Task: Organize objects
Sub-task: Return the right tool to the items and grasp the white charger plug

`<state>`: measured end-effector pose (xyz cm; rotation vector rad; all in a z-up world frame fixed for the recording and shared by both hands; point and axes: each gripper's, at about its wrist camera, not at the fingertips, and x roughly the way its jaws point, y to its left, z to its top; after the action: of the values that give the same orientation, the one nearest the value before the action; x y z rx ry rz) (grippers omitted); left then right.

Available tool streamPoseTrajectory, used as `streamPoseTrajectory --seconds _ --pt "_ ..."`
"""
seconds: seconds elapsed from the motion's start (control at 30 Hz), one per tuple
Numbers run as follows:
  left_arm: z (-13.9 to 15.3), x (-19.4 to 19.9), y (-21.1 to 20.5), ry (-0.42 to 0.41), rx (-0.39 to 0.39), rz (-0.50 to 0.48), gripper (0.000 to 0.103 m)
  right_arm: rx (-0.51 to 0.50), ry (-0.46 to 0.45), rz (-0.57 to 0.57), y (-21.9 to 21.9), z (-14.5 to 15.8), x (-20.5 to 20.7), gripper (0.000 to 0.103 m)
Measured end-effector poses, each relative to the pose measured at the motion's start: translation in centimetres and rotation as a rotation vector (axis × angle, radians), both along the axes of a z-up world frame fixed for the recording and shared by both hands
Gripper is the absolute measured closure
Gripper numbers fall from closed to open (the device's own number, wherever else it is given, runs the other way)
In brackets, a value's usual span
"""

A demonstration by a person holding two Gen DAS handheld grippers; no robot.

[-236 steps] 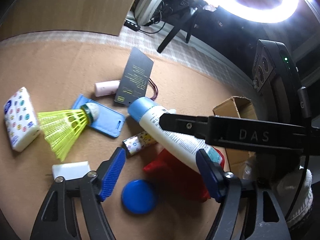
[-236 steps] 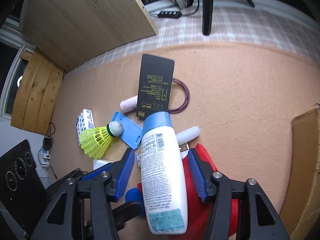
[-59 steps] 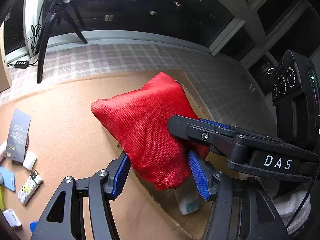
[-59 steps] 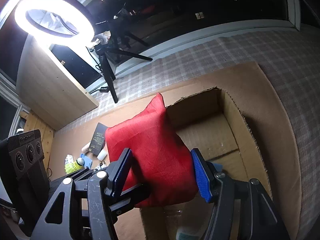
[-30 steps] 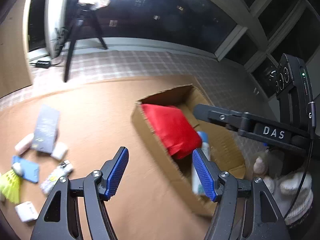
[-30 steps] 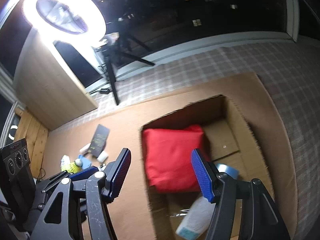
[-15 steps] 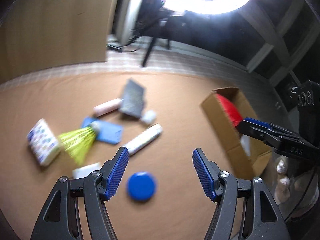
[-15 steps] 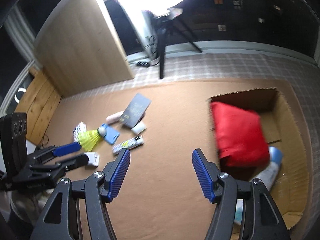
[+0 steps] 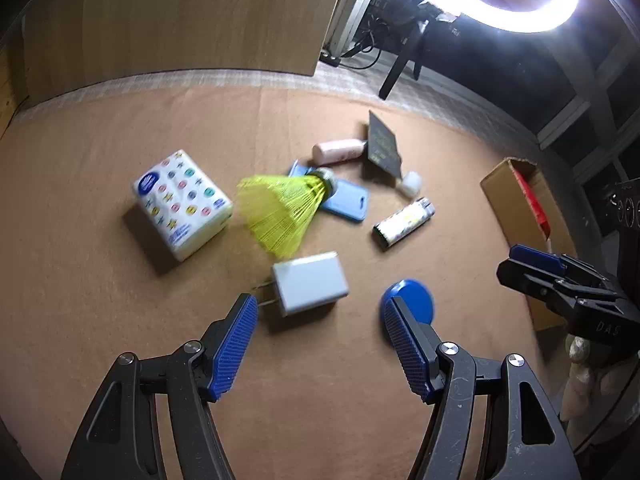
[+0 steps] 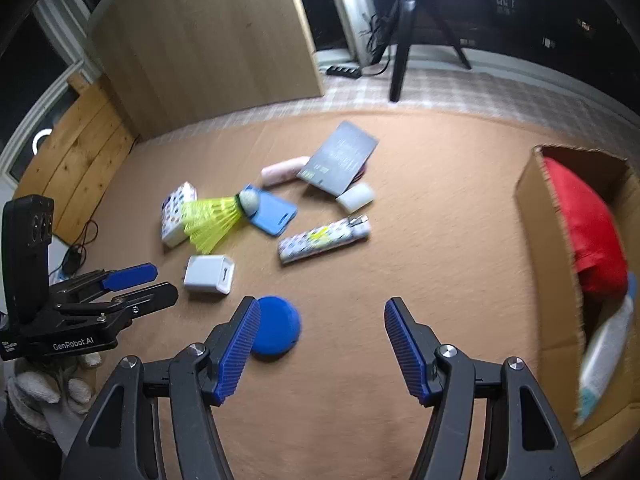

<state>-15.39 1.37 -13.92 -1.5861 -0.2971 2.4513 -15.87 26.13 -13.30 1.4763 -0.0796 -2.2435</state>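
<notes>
Both grippers hang over the scattered clutter on the brown mat, jaws apart and empty. The left gripper [image 9: 320,344] sits just above the white charger [image 9: 310,284], whose prongs point at its near pad; a skewed close could flip it away. The right gripper [image 10: 318,344] hovers beside the blue round lid [image 10: 276,326], flat and thin, so the pads may scrape over it. The cardboard box [image 10: 548,280] already holds the red pouch [image 10: 588,228] and a bottle [image 10: 604,356], leaving little room. The shuttlecock [image 9: 280,210] would crush easily.
</notes>
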Motion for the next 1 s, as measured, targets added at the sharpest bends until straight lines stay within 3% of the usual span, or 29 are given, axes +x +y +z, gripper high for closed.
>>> streamPoseTrajectory --seconds 0.37,0.67,0.83,1.0 --pt "-2.7 0.0 -0.7 -0.018 -0.006 -0.016 0.034 -0.074 -0.075 0.027 -4.2 -1.5 -0.6 0.042" --pt "-3.7 -0.8 -1.5 -0.02 0.037 -0.022 0.034 -0.12 -0.169 0.076 -8.6 -3.3 -2.6 0.042" --pt "-4.1 -1.3 -1.5 -0.028 0.07 -0.038 0.048 -0.136 -0.216 0.101 -10.4 -4.1 -3.1 0.047" --pt "-4.4 -1.4 -1.3 -0.033 0.086 -0.051 0.051 -0.129 -0.259 0.102 -11.3 -4.6 -3.5 0.055"
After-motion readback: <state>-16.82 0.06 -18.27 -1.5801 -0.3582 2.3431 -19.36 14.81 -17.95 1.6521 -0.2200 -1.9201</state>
